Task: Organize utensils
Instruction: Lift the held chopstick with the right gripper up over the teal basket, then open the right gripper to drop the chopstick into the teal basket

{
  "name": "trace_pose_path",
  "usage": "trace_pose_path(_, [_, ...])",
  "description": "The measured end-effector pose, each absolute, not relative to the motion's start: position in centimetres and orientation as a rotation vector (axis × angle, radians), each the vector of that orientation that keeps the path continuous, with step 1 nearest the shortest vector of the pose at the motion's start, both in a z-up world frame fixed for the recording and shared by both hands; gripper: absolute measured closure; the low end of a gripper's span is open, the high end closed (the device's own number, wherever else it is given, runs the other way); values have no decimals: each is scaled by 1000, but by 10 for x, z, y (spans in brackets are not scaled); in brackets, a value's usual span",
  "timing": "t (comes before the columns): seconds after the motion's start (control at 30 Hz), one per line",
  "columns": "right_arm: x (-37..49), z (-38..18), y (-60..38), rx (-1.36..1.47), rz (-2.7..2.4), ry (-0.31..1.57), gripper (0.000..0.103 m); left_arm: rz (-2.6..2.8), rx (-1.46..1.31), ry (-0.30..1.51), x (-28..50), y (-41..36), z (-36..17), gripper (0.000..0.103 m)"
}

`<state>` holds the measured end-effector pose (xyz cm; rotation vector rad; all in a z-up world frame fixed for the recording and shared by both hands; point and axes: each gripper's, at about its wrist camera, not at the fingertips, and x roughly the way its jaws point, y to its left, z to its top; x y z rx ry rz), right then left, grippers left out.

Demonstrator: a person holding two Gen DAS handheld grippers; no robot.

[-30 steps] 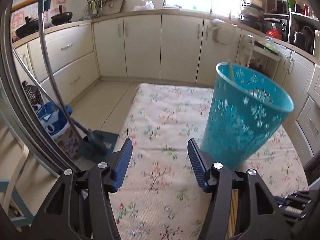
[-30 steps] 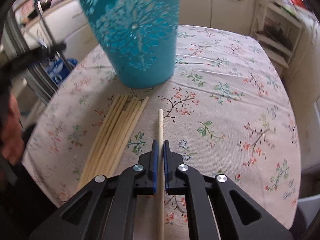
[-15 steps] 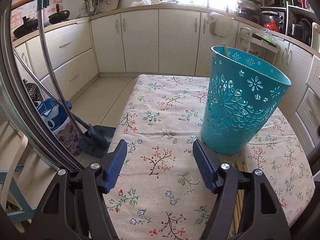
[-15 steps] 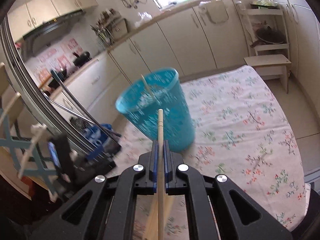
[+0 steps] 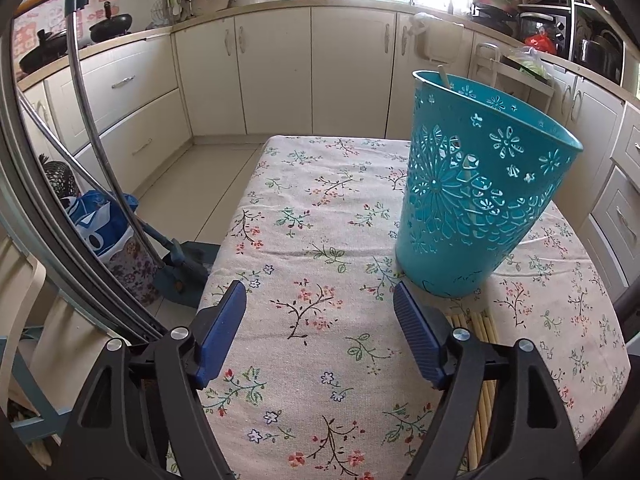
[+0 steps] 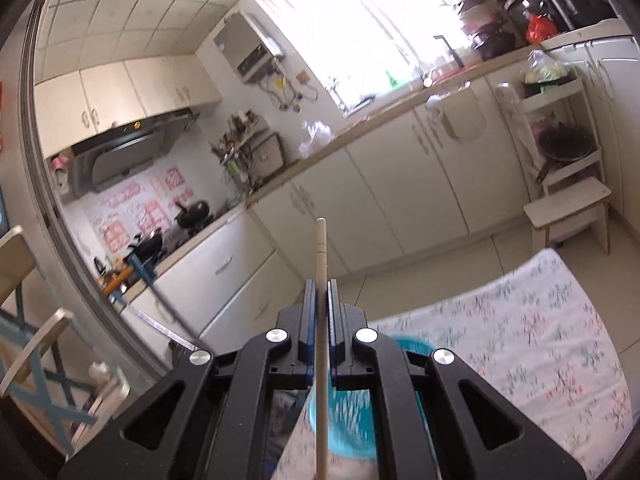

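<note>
1 chopstick [image 6: 321, 264] pinched in right claw [image 6: 321, 286] | left claw [image 5: 318, 306] opening, empty

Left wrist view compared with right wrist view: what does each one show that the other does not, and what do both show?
Only the left wrist view shows the left gripper, its jaws opening with nothing between them, the bundle of chopsticks lying on the cloth, and one chopstick standing in the bin. Only the right wrist view shows the right gripper shut on a single chopstick. Both show the teal bin and the floral tablecloth.
</note>
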<state>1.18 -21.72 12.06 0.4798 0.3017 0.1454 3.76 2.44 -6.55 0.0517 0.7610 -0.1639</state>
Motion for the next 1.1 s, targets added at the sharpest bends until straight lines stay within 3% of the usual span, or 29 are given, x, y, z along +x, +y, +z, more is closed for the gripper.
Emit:
trace_pose_path(0.2, [60,119,-213,410,18,250,97,-180,50,773,37,22,-67,28])
trace_pose_path(0.53, [99,83,-193,258,-1,426,97,-191,20,796,38,27,-65,25])
trace_pose_path(0.97, [67,102,-188,223,39,438,95,-189,-8,790,29,33,-52,23])
trace_pose_path(1.1, [31,119,-193,233,48,386,85,-178,-18,785,24,38,-47,21])
